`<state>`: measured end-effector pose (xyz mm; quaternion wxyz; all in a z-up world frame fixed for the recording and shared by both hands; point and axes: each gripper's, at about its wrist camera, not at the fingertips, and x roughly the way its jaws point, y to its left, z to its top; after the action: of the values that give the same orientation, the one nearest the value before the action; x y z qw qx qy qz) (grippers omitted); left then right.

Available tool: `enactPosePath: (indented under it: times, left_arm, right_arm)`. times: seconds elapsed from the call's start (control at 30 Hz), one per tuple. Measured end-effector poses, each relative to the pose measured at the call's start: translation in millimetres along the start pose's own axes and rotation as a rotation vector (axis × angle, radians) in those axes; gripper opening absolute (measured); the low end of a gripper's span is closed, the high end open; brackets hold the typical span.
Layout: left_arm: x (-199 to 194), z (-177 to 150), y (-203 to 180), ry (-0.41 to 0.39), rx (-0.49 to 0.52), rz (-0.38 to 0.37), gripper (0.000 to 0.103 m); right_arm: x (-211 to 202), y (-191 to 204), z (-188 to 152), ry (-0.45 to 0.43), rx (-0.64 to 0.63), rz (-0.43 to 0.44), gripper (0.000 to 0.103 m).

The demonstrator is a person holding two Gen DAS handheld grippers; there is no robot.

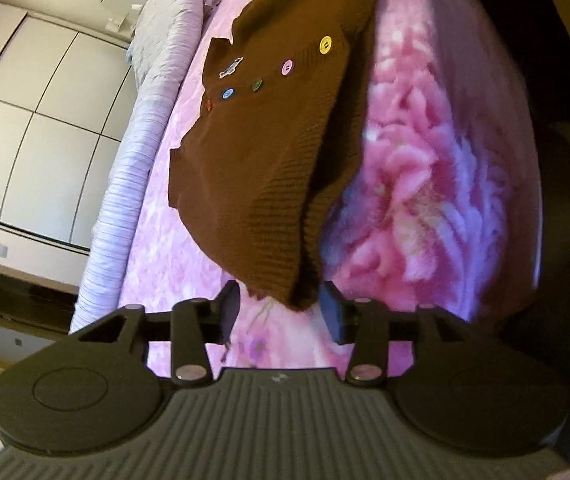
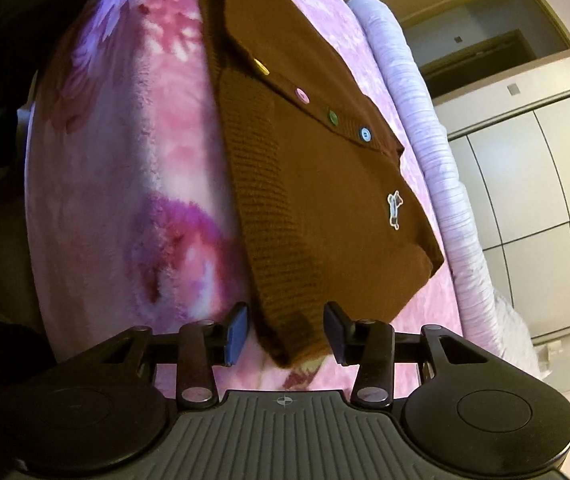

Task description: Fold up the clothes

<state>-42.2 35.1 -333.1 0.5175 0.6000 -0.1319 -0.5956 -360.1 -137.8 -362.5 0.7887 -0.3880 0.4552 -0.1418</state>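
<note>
- A brown cardigan (image 1: 269, 152) is lying buttoned on a pink blanket (image 1: 425, 184), stretching straight ahead of both claws, its long axis running away from each.
- The left claw (image 1: 281, 308) is standing open, its pads spread on either side of a ribbed cuff or corner of the cardigan; the knit is sitting in the gap, nearer the right pad, and not being pinched.
- The right claw (image 2: 287, 332) is likewise standing open, straddling a ribbed sleeve end (image 2: 289, 320) that is lying over the front of the cardigan; neither pad seems to be pressing it.
- Both claws are about equally near, each at its own end of the garment, so neither seems better placed.
- Beyond the cardigan a pale ridged quilt (image 1: 133, 184) is running along the far side of the blanket, with wardrobe doors (image 1: 45, 120) behind it.
- Open blanket is showing on both sides of the cardigan, which probably leaves room to carry a fold across; the quilt edge looks like the limit.
</note>
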Motion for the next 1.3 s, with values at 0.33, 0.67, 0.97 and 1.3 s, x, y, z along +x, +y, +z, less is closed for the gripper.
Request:
enactPosePath:
  times: [0.33, 0.67, 0.97, 1.3]
  left_arm:
    - [37.3, 23.6, -9.2, 0.041, 0.044, 0.072, 0.027]
    - [-1.2, 35.3, 21.1, -0.021, -0.021, 0.068, 0.004]
    - [-5.4, 49.0, -34.7, -0.021, -0.002, -0.139, 0.011]
    - [-38.2, -13.8, 52.7, 0.029, -0.349, -0.121, 0.019]
  right_arm:
    - [16.1, -9.6, -1.9, -0.012, 0.025, -0.031, 0.042]
    - [-10.4, -58.6, -12.7, -0.017, 0.079, -0.073, 0.005]
    - [-30.3, -34.5, -45.7, 0.087, -0.005, -0.025, 0.006]
    - [-11.3, -70.0, -93.7, 0.322, 0.089, -0.130, 0.012]
